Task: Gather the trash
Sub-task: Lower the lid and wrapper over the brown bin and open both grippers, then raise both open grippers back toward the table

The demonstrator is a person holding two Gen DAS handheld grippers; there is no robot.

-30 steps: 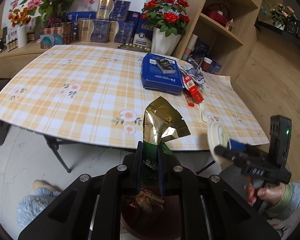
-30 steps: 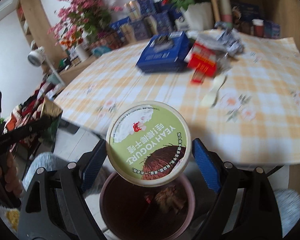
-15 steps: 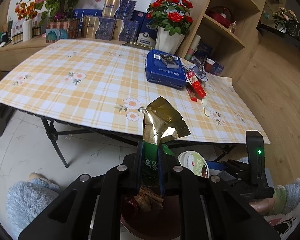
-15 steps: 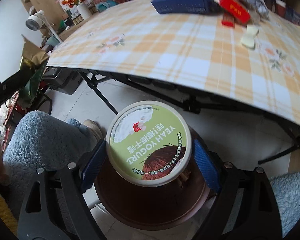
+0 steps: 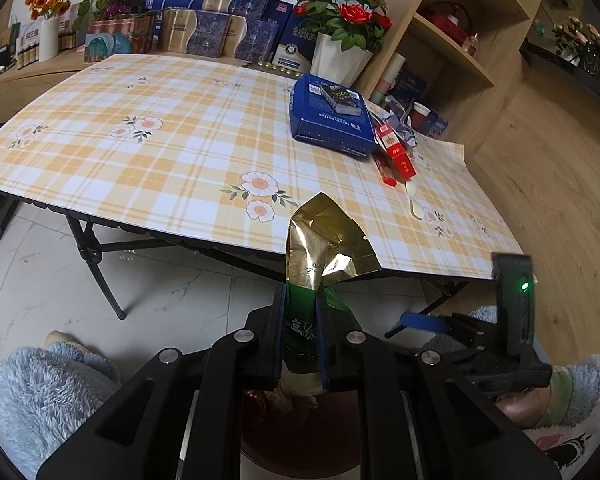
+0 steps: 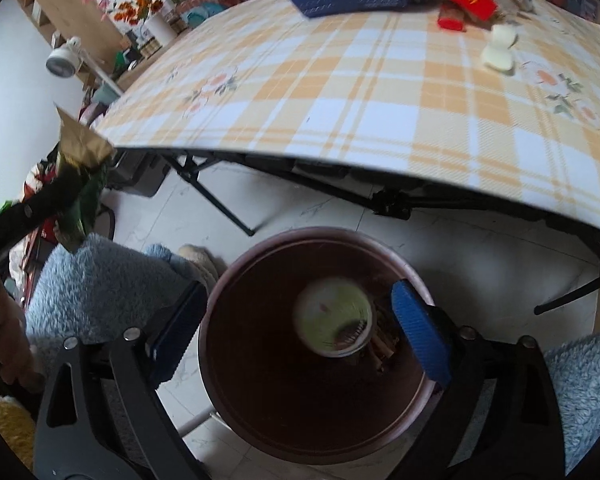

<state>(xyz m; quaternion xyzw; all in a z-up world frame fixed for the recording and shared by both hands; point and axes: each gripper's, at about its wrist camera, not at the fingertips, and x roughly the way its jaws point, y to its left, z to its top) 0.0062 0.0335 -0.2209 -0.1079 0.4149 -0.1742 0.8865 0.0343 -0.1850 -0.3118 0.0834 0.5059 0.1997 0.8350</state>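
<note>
My left gripper [image 5: 300,336] is shut on a green and gold foil wrapper [image 5: 324,240], held above the dark brown trash bin [image 5: 300,440]; the wrapper also shows in the right wrist view [image 6: 80,160]. My right gripper [image 6: 300,332] is open and empty above the bin [image 6: 260,400]. The green yogurt lid [image 6: 334,322], blurred, is inside the bin below the open fingers [image 6: 420,332]. In the left wrist view the right gripper [image 5: 424,322] is at the lower right.
The checked table [image 5: 180,140] holds a blue box [image 5: 332,120], red packs [image 5: 394,152], a white spoon [image 5: 414,200] and crumpled foil [image 5: 400,120]. Wooden shelves [image 5: 460,20] stand at the right. Fluffy blue slippers [image 5: 40,380] flank the bin on the marble floor.
My right gripper opened and the yogurt lid dropped into the bin. Both grippers have lowered from the table toward the bin. The left still grips the wrapper.
</note>
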